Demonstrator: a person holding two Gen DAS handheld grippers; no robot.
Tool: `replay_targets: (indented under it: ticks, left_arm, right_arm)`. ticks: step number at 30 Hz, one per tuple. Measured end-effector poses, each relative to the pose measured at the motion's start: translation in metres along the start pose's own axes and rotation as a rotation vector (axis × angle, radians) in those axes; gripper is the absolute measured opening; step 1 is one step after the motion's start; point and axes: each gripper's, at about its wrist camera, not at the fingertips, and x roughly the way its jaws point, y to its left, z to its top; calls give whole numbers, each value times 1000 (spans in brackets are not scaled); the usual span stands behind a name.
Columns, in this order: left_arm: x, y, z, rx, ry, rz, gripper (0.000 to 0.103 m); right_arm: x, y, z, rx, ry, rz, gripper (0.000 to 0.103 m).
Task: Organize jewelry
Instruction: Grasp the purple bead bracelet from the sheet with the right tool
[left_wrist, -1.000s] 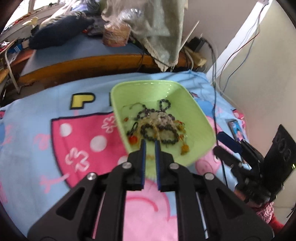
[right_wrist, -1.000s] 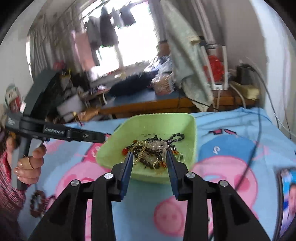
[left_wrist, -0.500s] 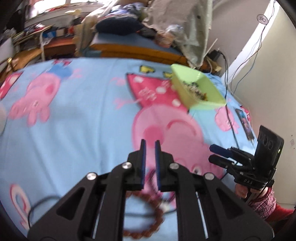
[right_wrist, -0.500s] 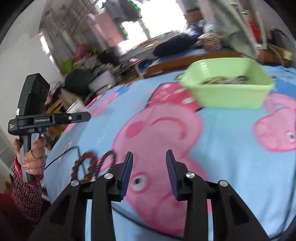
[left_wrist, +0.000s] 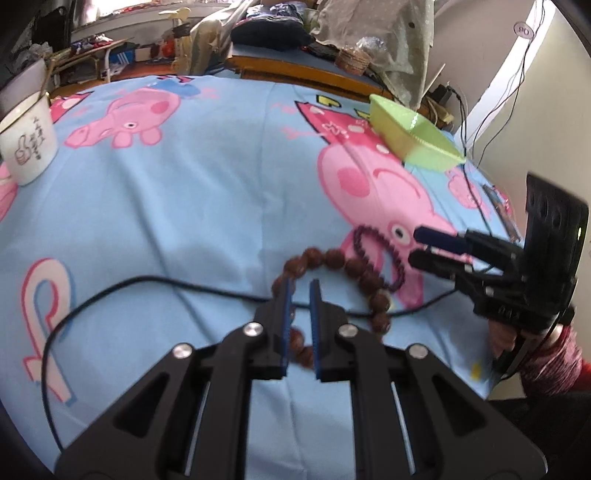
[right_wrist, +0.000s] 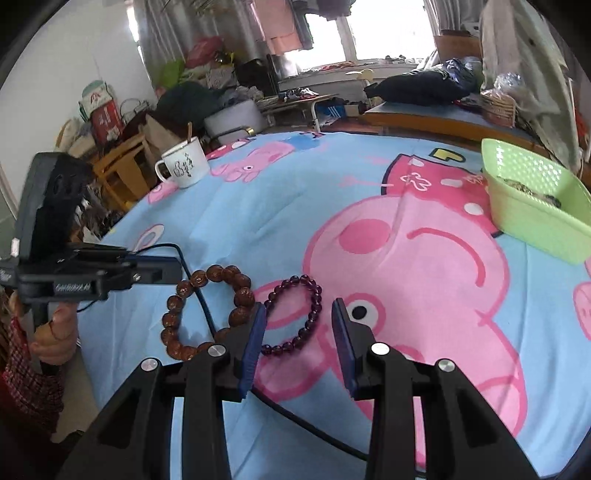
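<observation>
A brown wooden-bead bracelet and a thinner dark purple bead bracelet lie on the Peppa Pig sheet. My left gripper hovers over the brown bracelet with its jaws narrowly apart and nothing between them. In the right wrist view the brown bracelet lies left of the purple one. My right gripper is open just behind the purple bracelet. A green basket holding several jewelry pieces stands far right; it also shows in the left wrist view.
A black cable runs across the sheet under the brown bracelet. A white mug stands at the sheet's far left edge, also in the left wrist view. A phone lies near the right edge. Cluttered furniture sits behind.
Both grippers pulled back from the green basket to the near part of the sheet and now sit over the two bracelets. The right gripper stayed open, the left stayed narrow.
</observation>
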Motion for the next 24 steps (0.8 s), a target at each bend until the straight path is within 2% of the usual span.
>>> replay_targets:
  ticks: [4,5,7,10,15,17,19,21,24]
  left_arm:
    - [-5,0,-1,-3,-17,0,13]
    - [-7,-3,4,-2,-31,-11,13]
    - [-7,-10,11,12,-42,-27,14]
    - [3,-32,24,63,-36,-42,14]
    - [39,-79,42,152,21,-71,15]
    - [52,-99,49,190,35,-81,24]
    - [68,-127,58,235,45,-93,37]
    - [83,-158,66,290,50,-110,39]
    - [105,-194,69,356,75,-91,39]
  right_arm:
    - [14,6,3,-47,27,-65,8]
    - [19,7,3,-66,46,-83,0]
    - [29,9,0,-129,93,-127,0]
    - [24,0,-1,-147,92,-176,0]
    - [-10,-50,-18,-38,61,-280,0]
    - [-26,-67,-28,7,48,-311,0]
    - [-40,-83,-39,49,33,-341,0]
    - [-53,-96,-49,88,19,-363,0]
    - [-70,-113,-62,137,-3,-381,0]
